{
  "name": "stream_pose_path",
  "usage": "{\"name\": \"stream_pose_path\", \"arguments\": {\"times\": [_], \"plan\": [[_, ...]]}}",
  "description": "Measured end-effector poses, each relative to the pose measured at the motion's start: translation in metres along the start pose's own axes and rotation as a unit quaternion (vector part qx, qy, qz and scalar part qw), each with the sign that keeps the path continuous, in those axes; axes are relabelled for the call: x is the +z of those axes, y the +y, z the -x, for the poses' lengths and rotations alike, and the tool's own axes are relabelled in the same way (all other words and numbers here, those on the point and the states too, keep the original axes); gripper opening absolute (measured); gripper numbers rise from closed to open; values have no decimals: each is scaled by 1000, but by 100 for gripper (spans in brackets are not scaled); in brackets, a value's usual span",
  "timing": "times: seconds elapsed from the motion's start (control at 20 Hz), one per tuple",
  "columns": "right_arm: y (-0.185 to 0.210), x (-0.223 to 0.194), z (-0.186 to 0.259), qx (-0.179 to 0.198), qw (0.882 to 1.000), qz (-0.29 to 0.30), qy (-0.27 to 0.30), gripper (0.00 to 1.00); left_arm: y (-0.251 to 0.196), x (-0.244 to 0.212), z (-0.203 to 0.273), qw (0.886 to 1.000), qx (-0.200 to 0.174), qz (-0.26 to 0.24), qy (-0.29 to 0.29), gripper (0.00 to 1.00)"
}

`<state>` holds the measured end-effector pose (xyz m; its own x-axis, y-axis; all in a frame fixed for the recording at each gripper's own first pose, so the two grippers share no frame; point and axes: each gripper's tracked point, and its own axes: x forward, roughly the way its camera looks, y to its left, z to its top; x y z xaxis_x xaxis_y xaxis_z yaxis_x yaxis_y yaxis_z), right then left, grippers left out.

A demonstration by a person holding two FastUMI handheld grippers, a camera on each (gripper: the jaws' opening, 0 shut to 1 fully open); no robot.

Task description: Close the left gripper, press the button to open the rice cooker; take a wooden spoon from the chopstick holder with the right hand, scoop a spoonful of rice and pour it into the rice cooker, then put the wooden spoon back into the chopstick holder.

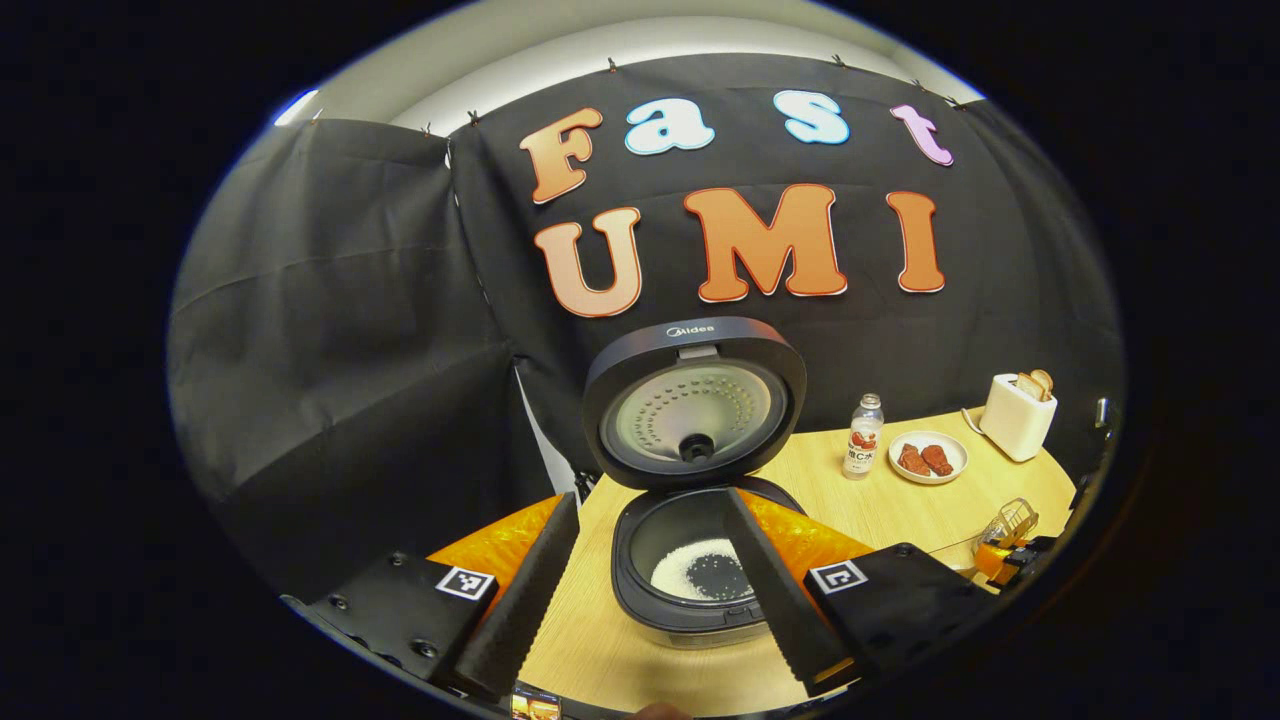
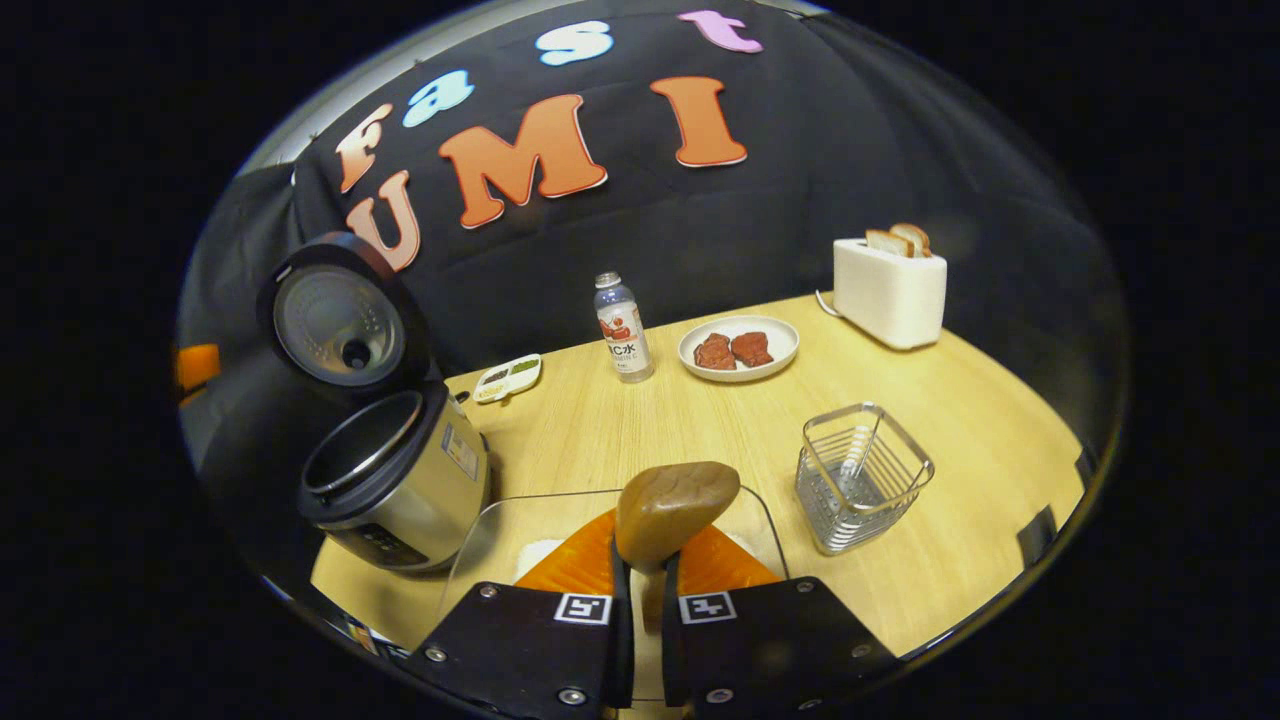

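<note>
The right tongs [image 2: 640,600] clamp the wooden spoon [image 2: 672,510], bowl up, right of the open rice cooker [image 2: 395,470]; the left tongs [image 1: 655,590] gape empty above its pot.

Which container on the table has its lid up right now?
The rice cooker: its round lid stands raised, pot exposed. The bottle is capped; the wire chopstick holder has no lid.
</note>
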<state>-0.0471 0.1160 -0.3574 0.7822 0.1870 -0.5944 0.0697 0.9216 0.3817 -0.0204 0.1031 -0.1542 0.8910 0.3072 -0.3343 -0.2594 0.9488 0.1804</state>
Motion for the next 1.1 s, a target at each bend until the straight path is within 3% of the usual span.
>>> {"name": "stream_pose_path", "arguments": {"times": [0.2,0.45,0.5,0.55,0.6,1.0,1.1], "plan": [[3,-1,0,-2,1000,-23,8,11,4,0,0,1000,-1,-2,0,100],[21,-6,0,25,994,-97,33,11,13,-1,0,1000,1,0,0,100],[26,-6,0,31,993,-105,37,11,13,0,-1,1000,1,-1,0,91],[30,-6,-1,37,992,-112,40,11,14,-1,0,1000,1,-3,-1,91],[34,-7,-1,45,991,-121,44,11,15,0,-1,1000,1,-3,-1,100],[37,-8,-5,74,975,-196,76,11,22,-1,-3,1000,-3,-4,-2,100],[32,-10,-8,75,966,-234,83,11,21,0,-5,1000,-5,-4,-2,91]]}}
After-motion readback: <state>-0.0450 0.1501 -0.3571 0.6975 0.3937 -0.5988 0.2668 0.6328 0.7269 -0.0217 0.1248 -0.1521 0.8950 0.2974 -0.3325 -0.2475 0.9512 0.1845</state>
